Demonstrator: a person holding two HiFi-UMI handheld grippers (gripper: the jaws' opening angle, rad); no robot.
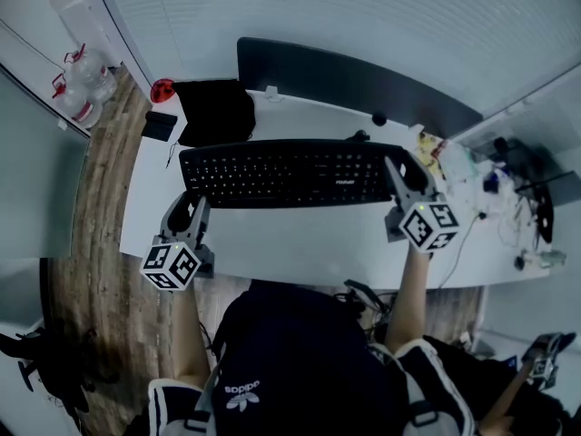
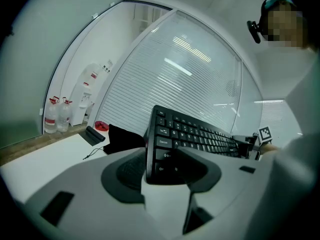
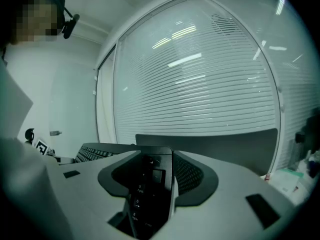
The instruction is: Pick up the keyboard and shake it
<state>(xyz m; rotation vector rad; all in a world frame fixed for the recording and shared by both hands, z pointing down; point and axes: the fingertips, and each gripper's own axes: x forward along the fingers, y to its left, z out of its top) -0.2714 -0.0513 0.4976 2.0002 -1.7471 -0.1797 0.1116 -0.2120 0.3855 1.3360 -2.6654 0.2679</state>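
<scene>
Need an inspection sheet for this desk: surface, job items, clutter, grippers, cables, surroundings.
Surface: white desk; wood-look floor on its left.
Job's things: black keyboard, keys up, spanning between both grippers.
Clutter: black pouch, red object and small black case at back left; packets at right.
Grippers: left gripper closed on the keyboard's left end; right gripper closed on its right end.
Cables: thin cord by the case; cable over the desk's right edge.
Surroundings: dark panel behind the desk, blinds, bottles far left.
</scene>
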